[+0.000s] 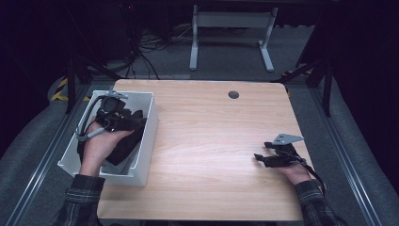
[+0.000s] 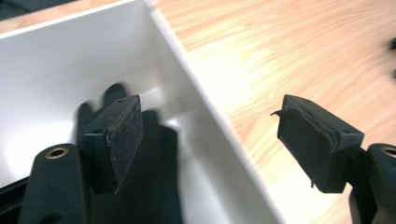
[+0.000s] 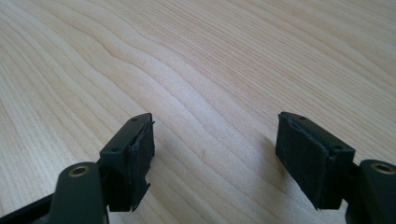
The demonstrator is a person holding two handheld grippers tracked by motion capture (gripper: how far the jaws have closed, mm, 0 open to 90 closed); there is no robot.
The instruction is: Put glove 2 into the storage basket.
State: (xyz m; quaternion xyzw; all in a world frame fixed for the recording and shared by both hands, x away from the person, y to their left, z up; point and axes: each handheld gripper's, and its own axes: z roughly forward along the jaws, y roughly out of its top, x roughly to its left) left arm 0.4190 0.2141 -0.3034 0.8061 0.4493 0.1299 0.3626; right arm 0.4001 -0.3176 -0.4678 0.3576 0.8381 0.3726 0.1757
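At the near edge of the counter (image 1: 207, 141), a person in plaid sleeves works a pair of tongs in each hand. The left tongs (image 2: 210, 135) hang spread wide over the right wall of a white bin (image 1: 146, 136), one pad inside it and one out over the wood. A dark, soft-looking item (image 2: 154, 186) lies on the bin floor just below the inner pad, not gripped; its shape is too blurred to name. The right tongs (image 3: 215, 154), also spread wide and empty, rest low over bare wood well apart from the bin.

The step in hand appears to be a reach into the bin. The next move would likely call for shifting the left tongs fully inside the wall, lowering them around the dark item and closing before lifting.

The counter is pale wood grain with rounded corners and a dark cable port (image 1: 233, 94) near its far edge. Beyond it lie grey carpet, tangled cables (image 1: 141, 47) and a white desk frame (image 1: 230, 37) in a dim room.
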